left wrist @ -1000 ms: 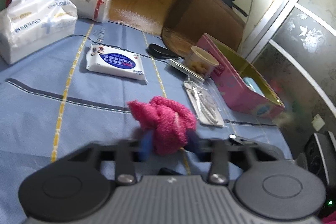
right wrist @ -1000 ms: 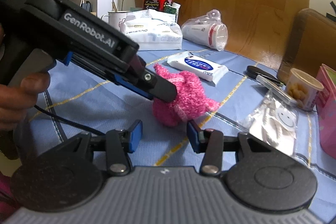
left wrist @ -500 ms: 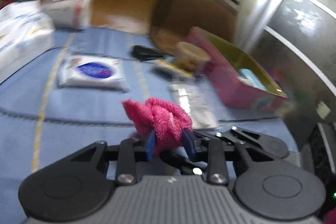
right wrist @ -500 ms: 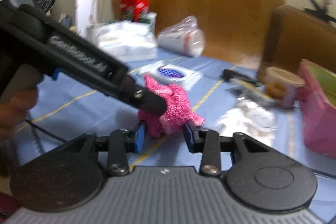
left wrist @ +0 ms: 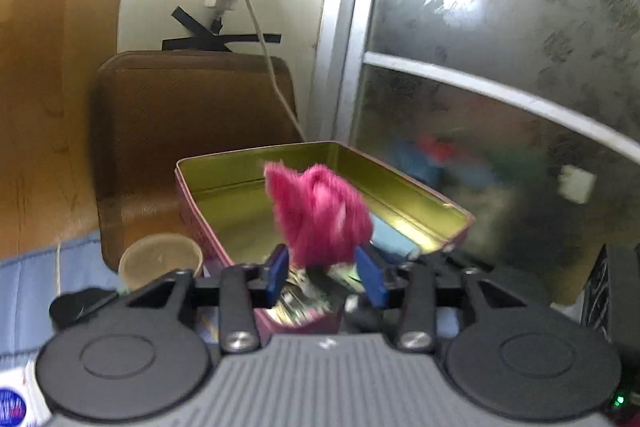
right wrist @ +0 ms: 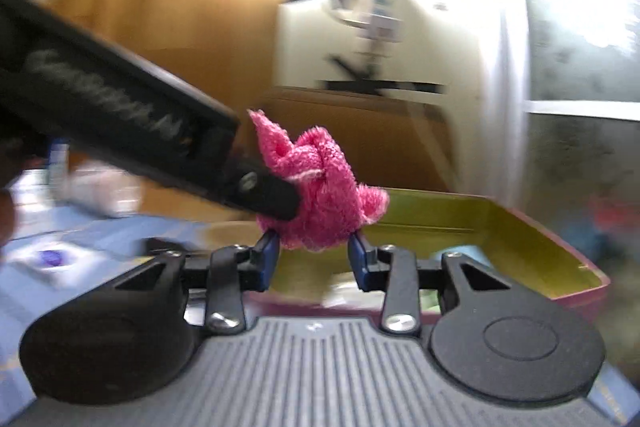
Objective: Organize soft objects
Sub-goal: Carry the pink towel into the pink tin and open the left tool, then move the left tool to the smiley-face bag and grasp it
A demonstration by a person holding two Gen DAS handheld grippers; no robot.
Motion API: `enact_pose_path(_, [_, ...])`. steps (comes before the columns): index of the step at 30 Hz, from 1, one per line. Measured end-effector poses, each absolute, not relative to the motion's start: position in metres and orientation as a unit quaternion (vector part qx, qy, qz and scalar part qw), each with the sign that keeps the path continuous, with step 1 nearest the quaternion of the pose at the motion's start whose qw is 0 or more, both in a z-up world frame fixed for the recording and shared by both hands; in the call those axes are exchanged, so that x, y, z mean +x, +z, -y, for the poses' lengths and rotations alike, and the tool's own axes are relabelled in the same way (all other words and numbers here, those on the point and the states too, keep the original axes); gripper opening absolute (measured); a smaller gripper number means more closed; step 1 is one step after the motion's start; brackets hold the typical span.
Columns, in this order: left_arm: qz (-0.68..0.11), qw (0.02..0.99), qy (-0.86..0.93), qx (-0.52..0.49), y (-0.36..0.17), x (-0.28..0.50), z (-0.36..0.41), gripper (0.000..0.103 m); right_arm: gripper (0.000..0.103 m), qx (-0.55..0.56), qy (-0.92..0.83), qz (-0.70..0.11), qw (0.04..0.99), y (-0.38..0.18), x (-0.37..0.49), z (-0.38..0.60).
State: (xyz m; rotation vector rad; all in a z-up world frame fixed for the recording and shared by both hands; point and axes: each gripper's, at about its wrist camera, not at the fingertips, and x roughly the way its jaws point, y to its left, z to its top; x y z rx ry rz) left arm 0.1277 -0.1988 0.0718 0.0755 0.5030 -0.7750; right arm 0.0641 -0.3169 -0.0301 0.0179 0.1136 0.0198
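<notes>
The left gripper (left wrist: pixel 326 269) is clamped on the pink cloth (left wrist: pixel 320 213), held above the tin (left wrist: pixel 424 187); the right gripper (right wrist: pixel 314 259) also pinches it. A mistimed release could snag the fluffy cloth, dropping it beside the tin by the cup (left wrist: pixel 160 259).

Pink sock (left wrist: pixel 320 215) is off the blue tablecloth now, both grippers carrying it over the open tin (left wrist: pixel 400 183).
</notes>
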Motion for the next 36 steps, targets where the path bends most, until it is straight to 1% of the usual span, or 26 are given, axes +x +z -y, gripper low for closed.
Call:
enact_pose_path(2, [-0.251,0.901,-0.351,0.039,0.065,0.136,0.205,0.042,0.052,0.003,-0.044,-0.07,0.997,-0.037,0.093,0.328])
enact_pose_path(5, [-0.27,0.901,-0.339,0.014,0.056,0.138,0.187,0.042,0.052,0.018,-0.069,-0.095,0.993,-0.045,0.107,0.347])
enact_pose_path(8, [-0.261,0.914,-0.312,0.01,0.047,0.127,0.145,0.043,0.052,0.056,-0.054,-0.083,0.993,-0.048,0.092,0.355])
enact_pose_path(10, [-0.274,0.919,-0.285,-0.008,0.038,0.124,0.111,0.044,0.052,0.066,-0.042,-0.072,0.994,-0.048,0.077,0.353])
enact_pose_path(13, [-0.308,0.919,-0.243,-0.045,0.023,0.125,0.065,0.044,0.052,0.09,0.013,-0.065,0.994,-0.047,0.053,0.339])
enact_pose_path(15, [-0.327,0.917,-0.217,-0.067,0.011,0.121,0.036,0.044,0.054,0.097,0.066,-0.076,0.99,-0.045,0.04,0.324])
enact_pose_path(17, [-0.34,0.913,-0.208,-0.088,0.003,0.118,0.018,0.044,0.069,0.089,0.147,-0.117,0.978,-0.046,0.037,0.302])
enact_pose_path(18, [-0.346,0.91,-0.207,-0.099,-0.001,0.116,0.011,0.044,0.073,0.083,0.177,-0.136,0.971,-0.047,0.039,0.292])
enact_pose_path(19, [-0.351,0.906,-0.209,-0.108,-0.005,0.115,0.006,0.044,0.082,0.077,0.2,-0.156,0.964,-0.049,0.041,0.281])
enact_pose_path(20, [-0.356,0.903,-0.211,-0.116,-0.007,0.114,0.001,0.044,0.087,0.07,0.212,-0.175,0.959,-0.05,0.046,0.271])
enact_pose_path(21, [-0.36,0.899,-0.215,-0.123,-0.008,0.117,0.003,0.044,0.087,0.062,0.216,-0.195,0.955,-0.052,0.052,0.263])
enact_pose_path(23, [-0.367,0.891,-0.228,-0.135,-0.01,0.122,0.008,0.052,0.087,0.044,0.215,-0.235,0.947,-0.055,0.064,0.25])
enact_pose_path(24, [-0.37,0.888,-0.236,-0.136,-0.01,0.125,0.013,0.059,0.088,0.038,0.215,-0.25,0.943,-0.056,0.068,0.246])
enact_pose_path(26, [-0.374,0.884,-0.253,-0.123,-0.009,0.131,0.028,0.071,0.092,0.032,0.22,-0.26,0.94,-0.054,0.076,0.243])
enact_pose_path(27, [-0.376,0.881,-0.265,-0.114,-0.009,0.134,0.038,0.08,0.092,0.026,0.22,-0.261,0.939,-0.054,0.073,0.241])
enact_pose_path(28, [-0.377,0.877,-0.275,-0.109,-0.011,0.136,0.046,0.082,0.092,0.017,0.219,-0.262,0.94,-0.055,0.072,0.238])
enact_pose_path(29, [-0.383,0.872,-0.285,-0.106,-0.014,0.138,0.054,0.082,0.093,0.008,0.222,-0.263,0.939,-0.056,0.071,0.235])
enact_pose_path(30, [-0.399,0.862,-0.294,-0.108,-0.02,0.143,0.063,0.079,0.093,-0.005,0.226,-0.262,0.938,-0.057,0.067,0.23])
enact_pose_path(31, [-0.396,0.861,-0.3,-0.112,-0.023,0.144,0.069,0.077,0.091,-0.023,0.226,-0.261,0.938,-0.058,0.064,0.225])
enact_pose_path(32, [-0.394,0.86,-0.305,-0.109,-0.025,0.142,0.075,0.078,0.086,-0.037,0.231,-0.257,0.938,-0.058,0.062,0.219])
enact_pose_path(33, [-0.385,0.87,-0.293,-0.096,-0.023,0.138,0.08,0.07,0.085,-0.033,0.231,-0.257,0.938,-0.059,0.061,0.216])
enact_pose_path(34, [-0.388,0.872,-0.285,-0.091,-0.023,0.136,0.081,0.067,0.083,-0.039,0.225,-0.251,0.941,-0.059,0.06,0.212])
enact_pose_path(35, [-0.389,0.871,-0.283,-0.099,-0.023,0.135,0.078,0.066,0.079,-0.037,0.223,-0.25,0.942,-0.059,0.058,0.212])
enact_pose_path(36, [-0.391,0.869,-0.282,-0.11,-0.023,0.133,0.072,0.059,0.077,-0.029,0.216,-0.249,0.944,-0.059,0.056,0.212])
